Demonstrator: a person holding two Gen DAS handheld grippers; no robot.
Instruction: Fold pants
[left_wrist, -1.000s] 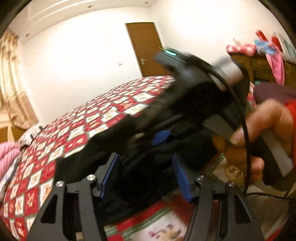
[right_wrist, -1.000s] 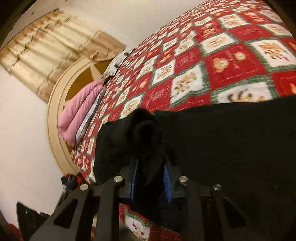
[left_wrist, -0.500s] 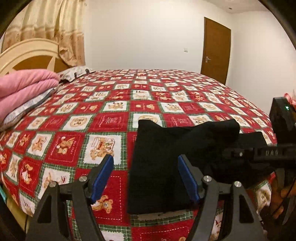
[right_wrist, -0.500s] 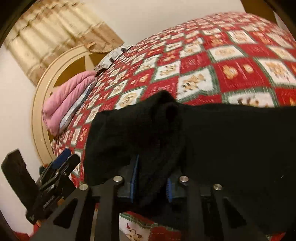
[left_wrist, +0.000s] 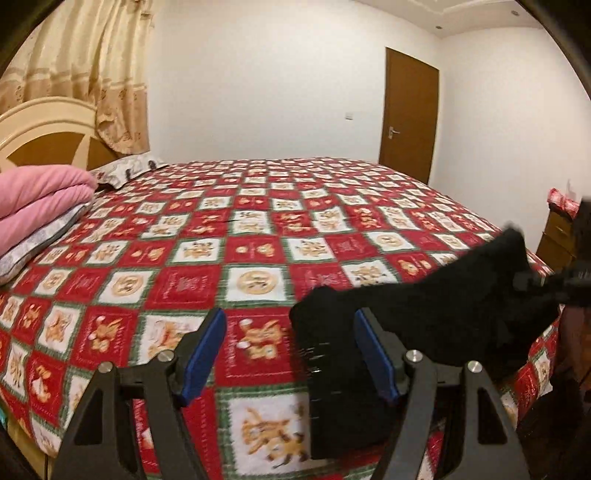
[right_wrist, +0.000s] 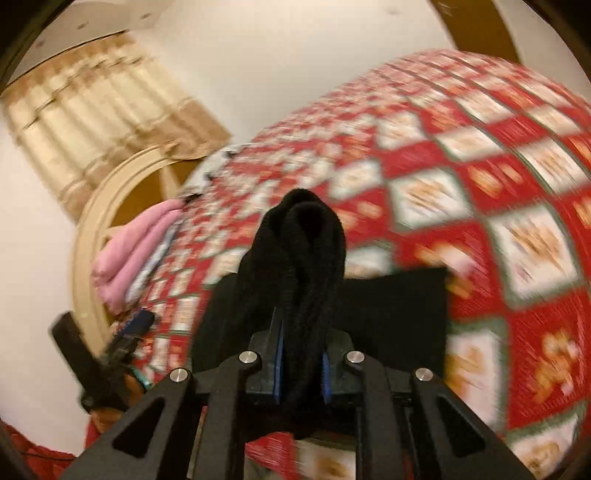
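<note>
The black pants (left_wrist: 424, 314) lie folded near the front right edge of the bed, one end lifted toward the right. My left gripper (left_wrist: 288, 354) is open and empty, its right finger beside the pants' left edge. My right gripper (right_wrist: 299, 354) is shut on a bunched fold of the black pants (right_wrist: 299, 258) and holds it above the rest of the cloth. In the right wrist view the left gripper (right_wrist: 125, 332) shows at the lower left, apart from the pants.
The bed has a red, green and white patchwork quilt (left_wrist: 240, 240). A folded pink blanket (left_wrist: 37, 199) and a pillow lie by the cream headboard (left_wrist: 44, 129). A brown door (left_wrist: 410, 118) stands behind. A wooden dresser (left_wrist: 557, 236) is at the right.
My left gripper let go of the pants, opened and drew back to the left. My right gripper has lifted its bunched fold higher, and its view is blurred by motion.
</note>
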